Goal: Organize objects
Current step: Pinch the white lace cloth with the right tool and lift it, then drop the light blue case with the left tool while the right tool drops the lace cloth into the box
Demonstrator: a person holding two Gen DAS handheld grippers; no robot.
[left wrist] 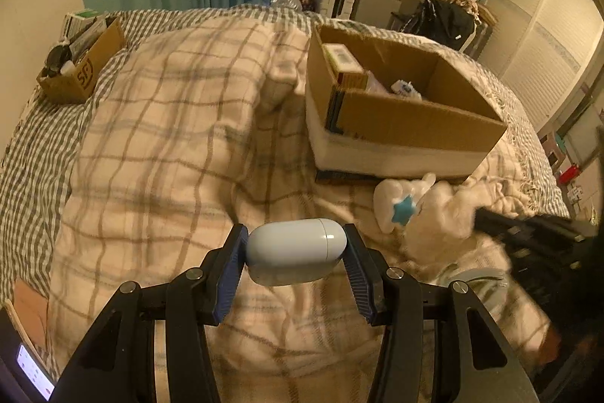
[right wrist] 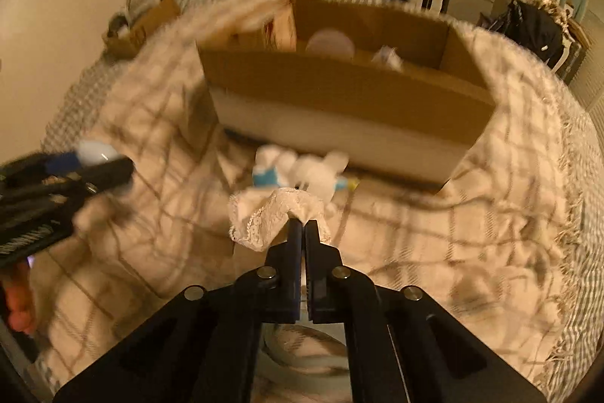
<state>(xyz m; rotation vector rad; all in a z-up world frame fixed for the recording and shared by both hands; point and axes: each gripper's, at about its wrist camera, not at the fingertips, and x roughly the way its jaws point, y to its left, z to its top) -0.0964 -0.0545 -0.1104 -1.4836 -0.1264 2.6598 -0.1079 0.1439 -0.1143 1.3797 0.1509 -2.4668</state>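
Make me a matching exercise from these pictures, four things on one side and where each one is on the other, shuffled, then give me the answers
1. white capsule case
2. lace cloth
3. plush toy
4. small cardboard box

A. on the blanket, in front of the big cardboard box
B. far left edge of the bed
C. clamped in the left hand-held gripper
D. pinched in the right hand-held gripper

Pairs: 1-C, 2-D, 3-A, 4-B
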